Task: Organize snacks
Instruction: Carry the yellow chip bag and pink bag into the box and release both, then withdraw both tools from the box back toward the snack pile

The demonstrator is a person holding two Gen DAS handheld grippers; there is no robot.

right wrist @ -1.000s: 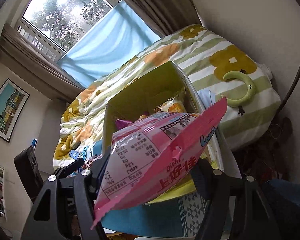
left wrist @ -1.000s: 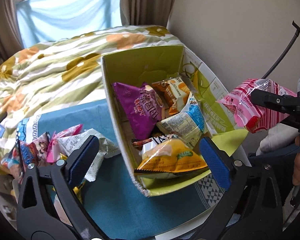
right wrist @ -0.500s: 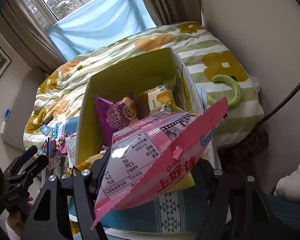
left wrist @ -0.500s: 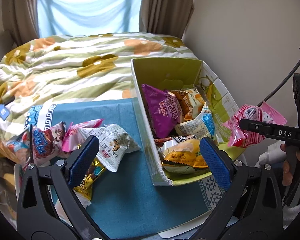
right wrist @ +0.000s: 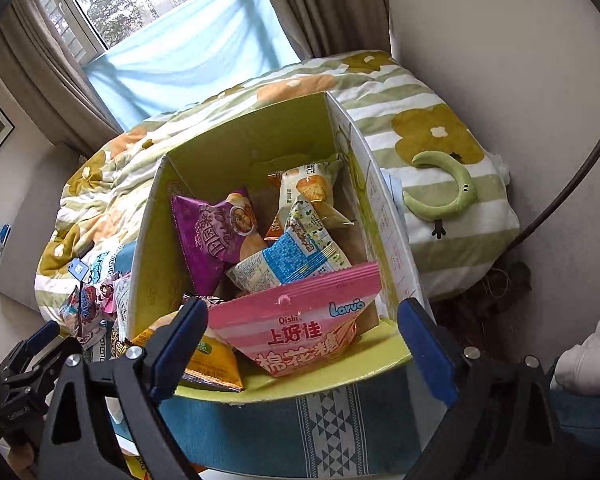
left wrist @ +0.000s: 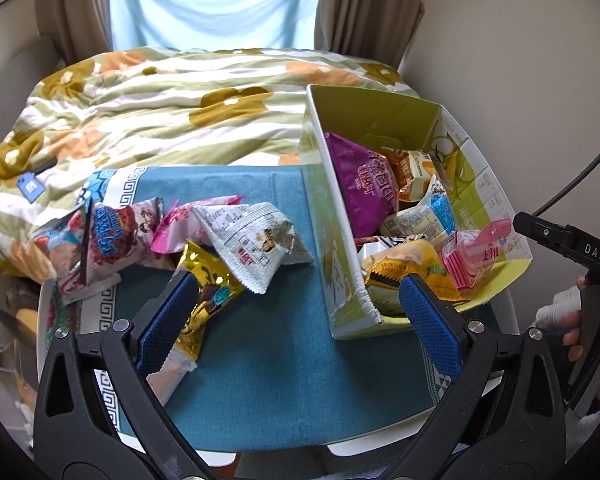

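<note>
A green cardboard box [left wrist: 332,240] [right wrist: 152,256] stands on a blue tablecloth and holds several snack packs. A pink marshmallow pack [right wrist: 300,328] [left wrist: 470,260] lies at the box's near end, free of the fingers. My right gripper [right wrist: 300,344] is open just in front of it. My left gripper [left wrist: 296,312] is open and empty above the cloth, near a gold pack [left wrist: 204,300]. A white-grey pack [left wrist: 252,240] and other loose packs [left wrist: 108,236] lie left of the box.
A flowered quilt [left wrist: 160,112] covers the bed behind the table. A green curved toy [right wrist: 448,188] lies on the quilt at the right. The wall [right wrist: 500,40] is close on the right. The table's front edge [left wrist: 340,444] is near me.
My right gripper opened and let go of the pink pack, which now lies in the box. My left gripper pulled back and swung left, showing more of the loose packs.
</note>
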